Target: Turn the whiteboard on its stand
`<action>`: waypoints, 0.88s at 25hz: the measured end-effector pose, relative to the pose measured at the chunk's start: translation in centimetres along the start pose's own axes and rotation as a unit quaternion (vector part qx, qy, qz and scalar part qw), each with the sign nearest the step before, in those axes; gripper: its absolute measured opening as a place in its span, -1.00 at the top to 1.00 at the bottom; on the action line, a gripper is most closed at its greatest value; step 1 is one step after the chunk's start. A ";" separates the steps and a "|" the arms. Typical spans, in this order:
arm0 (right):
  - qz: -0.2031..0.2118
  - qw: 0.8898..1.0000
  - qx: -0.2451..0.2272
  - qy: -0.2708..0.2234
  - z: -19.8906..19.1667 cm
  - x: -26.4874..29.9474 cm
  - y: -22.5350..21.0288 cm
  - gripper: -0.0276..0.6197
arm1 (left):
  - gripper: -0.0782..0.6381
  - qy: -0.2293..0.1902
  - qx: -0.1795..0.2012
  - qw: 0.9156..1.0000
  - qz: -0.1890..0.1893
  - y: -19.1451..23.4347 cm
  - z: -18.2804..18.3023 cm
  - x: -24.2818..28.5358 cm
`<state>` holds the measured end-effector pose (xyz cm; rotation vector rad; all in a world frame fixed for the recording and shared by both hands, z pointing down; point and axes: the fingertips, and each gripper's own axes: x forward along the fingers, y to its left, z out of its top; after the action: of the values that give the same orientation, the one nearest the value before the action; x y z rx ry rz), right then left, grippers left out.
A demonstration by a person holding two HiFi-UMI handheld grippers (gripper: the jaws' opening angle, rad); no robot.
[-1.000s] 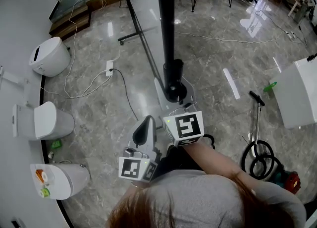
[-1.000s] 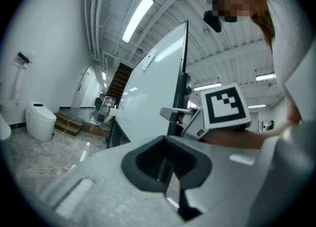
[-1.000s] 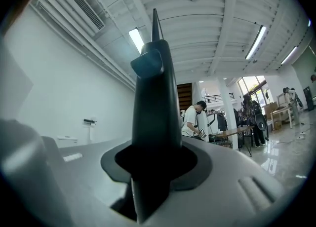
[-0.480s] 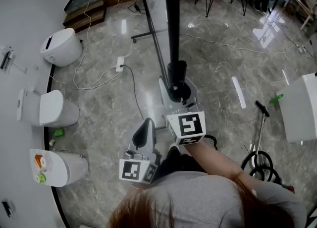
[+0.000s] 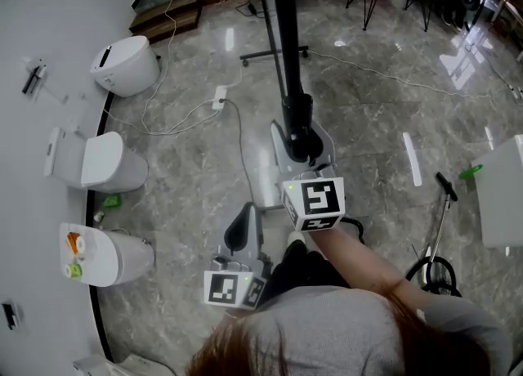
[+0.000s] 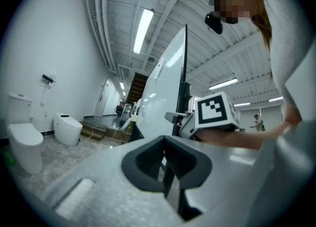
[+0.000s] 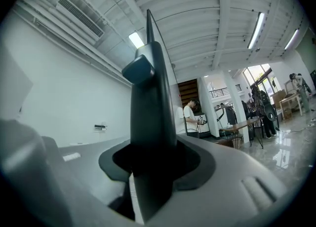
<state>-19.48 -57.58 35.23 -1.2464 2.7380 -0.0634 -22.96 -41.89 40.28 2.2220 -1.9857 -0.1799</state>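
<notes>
From the head view I see the whiteboard (image 5: 283, 39) edge-on, a long dark frame that runs up the middle of the picture. My right gripper (image 5: 301, 144) is at the near end of this frame. In the right gripper view the dark frame edge (image 7: 150, 97) stands between the jaws of the right gripper (image 7: 148, 171), which have just been opening, so the pads sit loose around it. My left gripper (image 5: 239, 231) hangs lower left, apart from the board, shut on nothing. The left gripper view shows the left gripper (image 6: 168, 169), the white board face (image 6: 168, 88) and the right gripper's marker cube (image 6: 213, 112).
Three white toilets (image 5: 122, 64) (image 5: 98, 162) (image 5: 106, 256) line the curved left wall. Cables and a power strip (image 5: 218, 96) lie on the marble floor. The stand's foot (image 5: 274, 55) reaches left. A scooter (image 5: 441, 227) and a white box (image 5: 502, 194) stand at the right. A person (image 7: 190, 117) stands far off.
My left gripper has drawn back toward my body, away from the board. The floor and toilets have slid right and down in the view. The right gripper stays at the frame's end.
</notes>
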 end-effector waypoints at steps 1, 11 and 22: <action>0.002 1.000 0.001 0.000 0.0 0.0 0.0 0.40 | 0.78 0.001 0.000 1.000 0.006 -0.1 -0.1 -0.5; 0.003 1.000 0.004 -0.005 0.3 -0.9 1.2 0.39 | 0.78 -0.003 -0.013 0.999 0.038 0.6 -0.8 -4.1; -0.012 1.000 -0.006 -0.009 0.1 -2.8 3.6 0.41 | 0.78 -0.002 0.010 1.000 0.017 5.9 1.5 -6.1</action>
<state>-20.34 -53.09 35.10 -1.2774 2.7129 -0.0392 -29.70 -36.56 39.90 2.1995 -2.0349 -0.1614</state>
